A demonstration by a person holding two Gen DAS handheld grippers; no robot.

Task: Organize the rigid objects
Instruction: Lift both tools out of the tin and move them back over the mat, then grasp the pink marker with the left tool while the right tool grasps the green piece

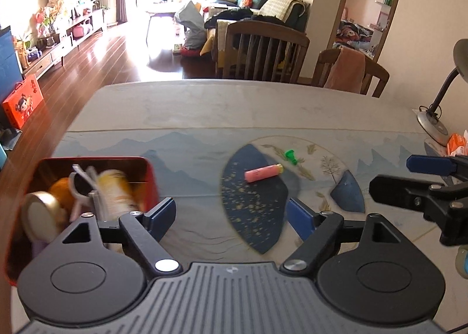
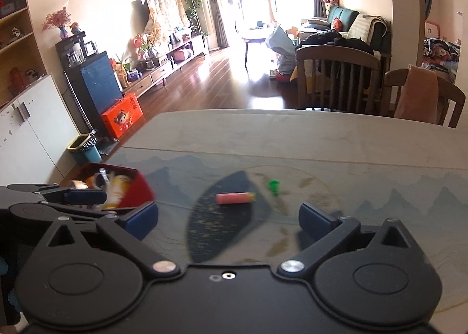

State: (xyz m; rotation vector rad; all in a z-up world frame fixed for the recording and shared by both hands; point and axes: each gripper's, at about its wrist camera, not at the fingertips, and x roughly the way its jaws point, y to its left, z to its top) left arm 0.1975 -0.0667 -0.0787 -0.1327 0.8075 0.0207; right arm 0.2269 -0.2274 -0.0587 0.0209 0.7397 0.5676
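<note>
- The left gripper (image 1: 231,215) is hanging over the table (image 1: 204,106) with its jaws spread and nothing between them; the red tin (image 1: 147,171) is sitting just to its left, already holding a yellowish can (image 1: 117,190) and a round gold-lidded jar (image 1: 41,214), both blurred.
- The right gripper (image 2: 228,217) is also standing wide apart and empty, pointing toward the two loose pieces.
- The pink tube (image 2: 235,198) is lying on its side on the dark fan pattern of the table mat, well apart from the tin; the small green piece (image 2: 274,187) is resting just beyond it.
- The tube is looking light, stiff and smooth, so it is likely to roll; pinching it across its middle, jaws square to its length, seems safest.
- The green piece is looking tiny and hard, likely to skid away from a shallow grip.
</note>
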